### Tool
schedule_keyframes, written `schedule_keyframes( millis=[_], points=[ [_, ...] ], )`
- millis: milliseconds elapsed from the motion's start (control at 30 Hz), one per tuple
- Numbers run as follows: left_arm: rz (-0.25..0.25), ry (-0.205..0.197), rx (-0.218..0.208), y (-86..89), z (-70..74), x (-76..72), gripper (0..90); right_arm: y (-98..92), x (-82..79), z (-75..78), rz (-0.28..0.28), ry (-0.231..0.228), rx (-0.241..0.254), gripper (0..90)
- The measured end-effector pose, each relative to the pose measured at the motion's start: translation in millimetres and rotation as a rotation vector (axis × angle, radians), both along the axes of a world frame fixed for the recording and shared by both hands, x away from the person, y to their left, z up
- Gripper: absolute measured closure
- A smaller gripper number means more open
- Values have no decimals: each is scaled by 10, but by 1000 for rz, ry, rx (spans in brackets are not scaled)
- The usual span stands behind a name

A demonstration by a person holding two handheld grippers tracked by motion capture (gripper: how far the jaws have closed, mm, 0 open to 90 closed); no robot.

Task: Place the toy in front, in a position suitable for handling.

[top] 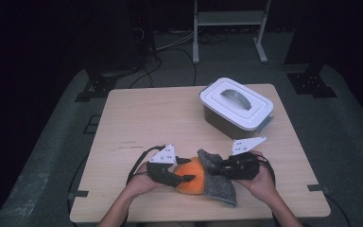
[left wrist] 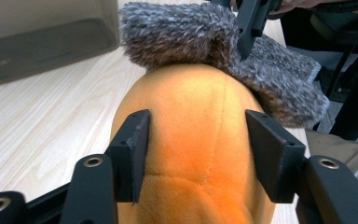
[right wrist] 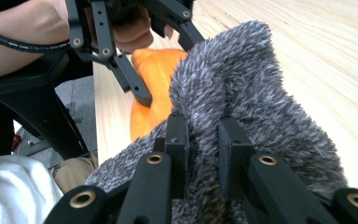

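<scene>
Left claw: nearest the lens in the left gripper view; both black pads pressed against the flanks of the orange plush toy, gripping it.
Orange plush toy: lay at the near edge of the table, between the two hands; one end tucked under the grey fleece cover. A stitched seam ran along its top.
Right claw: jaws closed on a bunched fold of the grey fleece cover, fabric pinched between the pads.
Grey fleece cover: draped over the right-hand end of the toy in the high view, touching it; its free end lay on the table toward the near edge.
Hands: left hand and right hand came in from the bottom of the high view, each holding its tool.
Storage box: grey-brown body, white lid with a curved handle, lid on; stood on the far right part of the table, well apart from the toy.
Writing: a faint printed line on the table left of centre, too small to read. No brand or label legible on toy, cover or box.
</scene>
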State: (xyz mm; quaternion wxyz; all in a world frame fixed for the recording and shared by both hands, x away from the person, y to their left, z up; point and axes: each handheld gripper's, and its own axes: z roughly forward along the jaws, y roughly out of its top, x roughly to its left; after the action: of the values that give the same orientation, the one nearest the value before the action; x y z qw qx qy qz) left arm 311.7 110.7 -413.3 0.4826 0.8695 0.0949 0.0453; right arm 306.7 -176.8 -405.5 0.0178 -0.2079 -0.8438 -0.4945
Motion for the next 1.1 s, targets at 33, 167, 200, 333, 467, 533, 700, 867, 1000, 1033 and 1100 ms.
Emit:
schedule_keyframes(
  millis=[33,167,200,333,467,533,700,867,1000,1033,1100],
  points=[
    [1,2,0,12,-2,3,435,-13,1,-7,-3,4,-2,758],
    [4,20,-8,87,-16,24,447,-68,3,-34,-20,9,-15,754],
    [6,24,-15,105,-21,33,448,-80,5,-41,-26,10,-19,754],
    [7,27,-17,87,3,43,389,-62,2,-46,-25,7,-24,754],
    [28,22,-15,22,14,53,267,-15,-3,-52,-14,7,-20,754],
    [31,-19,-11,2,8,43,359,-4,-6,-52,-14,8,-26,755],
    [60,-136,-51,-22,74,16,507,-61,13,43,-55,-24,5,756],
    [33,-141,-39,-47,9,30,477,-25,29,24,-56,-25,-7,756],
    [15,-104,-39,11,-8,18,466,-49,51,-36,-36,3,-5,755],
    [14,-97,-44,26,-14,8,464,-67,54,-53,-37,11,-9,755],
    [7,-87,-44,47,-11,-3,458,-113,65,-89,-45,28,-17,755]
  ],
)
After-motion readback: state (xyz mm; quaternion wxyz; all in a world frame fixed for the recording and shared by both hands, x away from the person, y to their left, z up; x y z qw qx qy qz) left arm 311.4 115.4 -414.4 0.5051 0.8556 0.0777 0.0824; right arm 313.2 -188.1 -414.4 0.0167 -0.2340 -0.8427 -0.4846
